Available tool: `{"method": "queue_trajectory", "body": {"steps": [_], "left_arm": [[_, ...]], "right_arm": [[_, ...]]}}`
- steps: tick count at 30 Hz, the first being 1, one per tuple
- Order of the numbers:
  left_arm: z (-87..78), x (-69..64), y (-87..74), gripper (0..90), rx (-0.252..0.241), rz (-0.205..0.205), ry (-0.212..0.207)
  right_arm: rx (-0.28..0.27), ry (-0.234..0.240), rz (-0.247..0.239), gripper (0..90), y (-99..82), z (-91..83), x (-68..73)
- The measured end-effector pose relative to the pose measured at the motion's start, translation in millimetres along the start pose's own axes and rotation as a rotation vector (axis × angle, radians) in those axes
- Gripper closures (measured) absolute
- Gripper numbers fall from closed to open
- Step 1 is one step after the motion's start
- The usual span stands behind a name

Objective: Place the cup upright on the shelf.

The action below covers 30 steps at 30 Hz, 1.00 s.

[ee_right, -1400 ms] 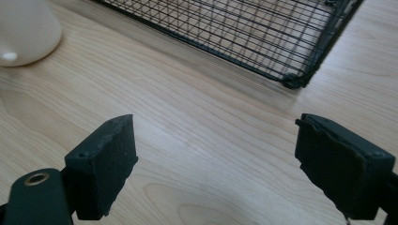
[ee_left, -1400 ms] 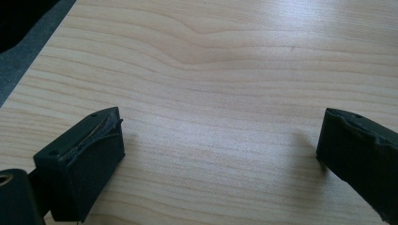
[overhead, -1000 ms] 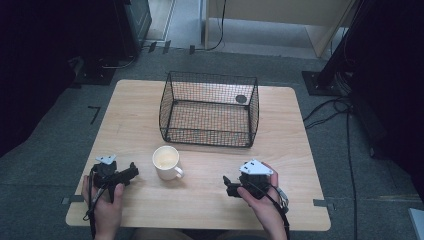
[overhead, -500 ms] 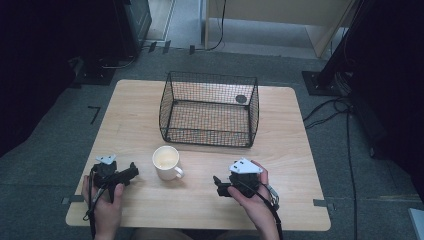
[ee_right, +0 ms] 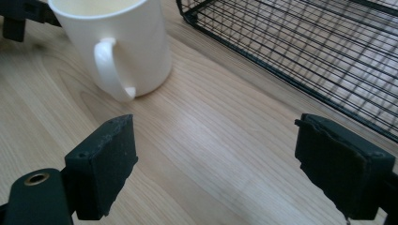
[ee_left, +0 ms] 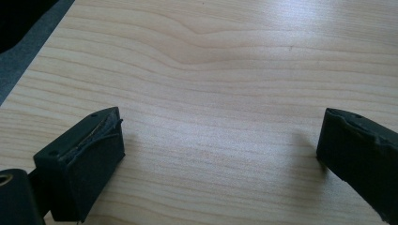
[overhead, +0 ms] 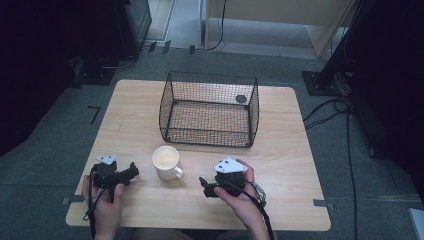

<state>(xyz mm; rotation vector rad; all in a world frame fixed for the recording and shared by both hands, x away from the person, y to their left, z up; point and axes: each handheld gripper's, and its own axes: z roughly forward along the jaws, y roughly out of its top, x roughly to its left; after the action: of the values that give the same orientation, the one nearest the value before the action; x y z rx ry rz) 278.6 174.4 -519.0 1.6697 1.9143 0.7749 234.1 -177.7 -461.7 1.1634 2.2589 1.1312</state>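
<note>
the white mug sits upright on the wooden table, just in front of the black wire basket and apart from it, its handle turned toward the near right. on the person's right the right gripper is down low over the table, aimed leftward at the mug, jaws spread wide with nothing between them, just bare wood. from the right gripper view the mug is up at the top left, handle facing the camera, a little beyond the left-hand jaw and not touching it, while the basket runs across the top right (its mesh floor lets the table grain show through). over on the other side the left gripper rests near the table's front left corner, pointing right toward the mug from a short way off, the person's left hand wrapped around its body. in the left gripper view its jaws stand wide apart too, with plain table between them. a small dark round thing lies in the basket's far right corner, too small to make out what it is
</note>
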Motion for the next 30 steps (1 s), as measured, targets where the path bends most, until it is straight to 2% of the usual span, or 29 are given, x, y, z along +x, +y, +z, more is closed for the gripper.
{"method": "queue_trajectory", "body": {"steps": [8,14,16,19,30], "left_arm": [[0.0,0.0,0.0,1.2,0.0,0.0,-0.001],[0.0,0.0,0.0,1.2,0.0,0.0,-0.001],[0.0,0.0,0.0,1.2,0.0,0.001,-0.002],[0.0,0.0,0.0,1.2,0.0,0.001,-0.002],[0.1,-0.3,0.2,1.2,0.001,0.001,-0.001]], "right_arm": [[-0.009,0.038,-0.009,12.4,6.5,7.6,10.2],[-0.008,0.06,-0.034,12.3,10.4,14.4,19.6],[-0.016,0.088,-0.034,12.2,13.7,17.5,24.5],[-0.026,0.101,-0.044,12.3,15.5,19.2,27.8],[-0.02,0.157,-0.016,14.4,22.2,36.7,42.0]]}}
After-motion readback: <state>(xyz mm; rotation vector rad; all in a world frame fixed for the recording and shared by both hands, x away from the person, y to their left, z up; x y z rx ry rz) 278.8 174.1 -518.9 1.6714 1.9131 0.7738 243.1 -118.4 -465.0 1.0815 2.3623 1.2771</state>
